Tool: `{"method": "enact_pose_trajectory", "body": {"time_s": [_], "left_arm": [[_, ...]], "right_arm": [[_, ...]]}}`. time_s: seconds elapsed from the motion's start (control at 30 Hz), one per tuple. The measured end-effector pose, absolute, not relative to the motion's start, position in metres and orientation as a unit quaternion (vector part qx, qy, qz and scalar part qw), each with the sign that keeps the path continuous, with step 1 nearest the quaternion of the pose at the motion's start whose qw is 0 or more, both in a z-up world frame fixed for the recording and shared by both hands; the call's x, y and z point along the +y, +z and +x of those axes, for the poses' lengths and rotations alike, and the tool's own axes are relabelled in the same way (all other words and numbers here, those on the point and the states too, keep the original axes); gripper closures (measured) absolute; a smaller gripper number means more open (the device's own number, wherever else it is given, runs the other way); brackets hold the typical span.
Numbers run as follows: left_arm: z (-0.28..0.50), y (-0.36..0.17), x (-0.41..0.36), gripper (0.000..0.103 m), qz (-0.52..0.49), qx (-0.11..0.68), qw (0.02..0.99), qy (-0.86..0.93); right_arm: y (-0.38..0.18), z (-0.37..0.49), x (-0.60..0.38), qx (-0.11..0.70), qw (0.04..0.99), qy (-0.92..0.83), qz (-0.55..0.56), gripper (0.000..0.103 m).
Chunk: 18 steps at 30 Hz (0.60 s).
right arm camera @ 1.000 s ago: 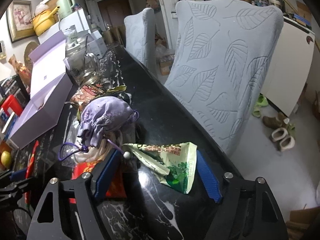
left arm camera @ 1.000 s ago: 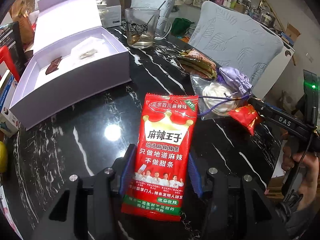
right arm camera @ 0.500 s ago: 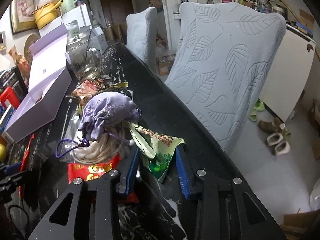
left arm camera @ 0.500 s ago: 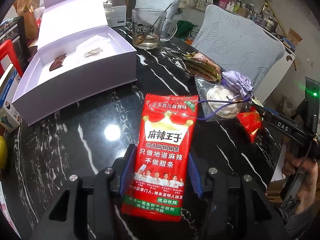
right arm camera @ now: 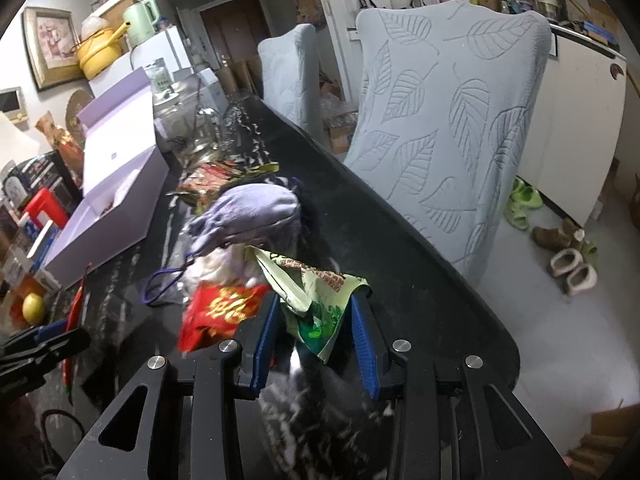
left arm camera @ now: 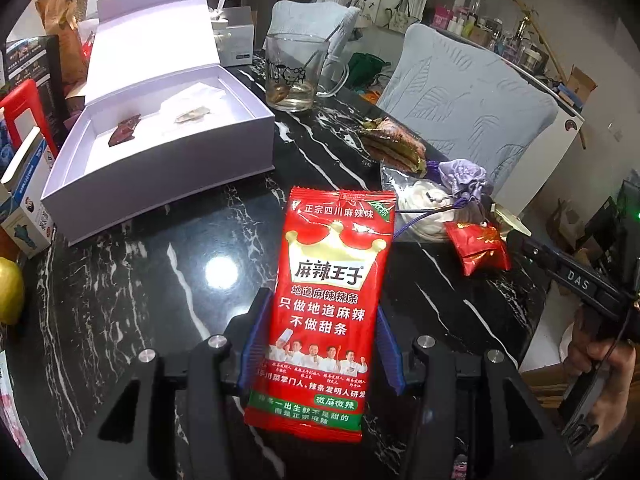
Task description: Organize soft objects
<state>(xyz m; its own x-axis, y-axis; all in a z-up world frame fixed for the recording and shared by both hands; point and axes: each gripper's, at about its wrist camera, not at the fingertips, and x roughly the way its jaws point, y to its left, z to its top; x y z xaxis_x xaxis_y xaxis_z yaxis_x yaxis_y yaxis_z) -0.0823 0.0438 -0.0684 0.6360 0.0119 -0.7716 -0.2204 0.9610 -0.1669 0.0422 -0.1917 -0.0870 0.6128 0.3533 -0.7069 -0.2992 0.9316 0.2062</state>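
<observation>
My left gripper [left arm camera: 318,340] is shut on a large red snack packet [left arm camera: 326,300] and holds it over the black marble table [left arm camera: 160,272]. My right gripper [right arm camera: 316,328] is shut on a small green packet [right arm camera: 320,300] near the table's right edge. Beside it lie a small red packet [right arm camera: 220,308], a purple drawstring pouch [right arm camera: 248,216] and a clear bag with white stuffing [left arm camera: 424,208]. An open white box [left arm camera: 160,148] stands at the back left with a dark red packet [left arm camera: 124,130] and a pale packet [left arm camera: 192,114] inside.
A glass mug [left arm camera: 296,76] stands behind the box. Flat brown-green packets [left arm camera: 396,146] lie mid-table. A lemon [left arm camera: 8,292] and small cartons [left arm camera: 28,196] sit at the left edge. Two grey leaf-patterned chairs [right arm camera: 448,120] stand along the table's right side.
My right gripper has closed on the green packet, which was loose between open jaws one second ago. My left gripper has carried the red packet slightly forward, towards the box.
</observation>
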Motion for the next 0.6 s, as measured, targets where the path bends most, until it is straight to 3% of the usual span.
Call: {"method": "enact_pose_trajectory", "body": {"time_s": [0.6], "left_arm": [[-0.139, -0.035, 0.040, 0.054, -0.125, 0.373, 0.913, 0.107]], "right_arm": [[-0.060, -0.017, -0.177, 0.377, 0.883, 0.275, 0.036, 0.068]]}}
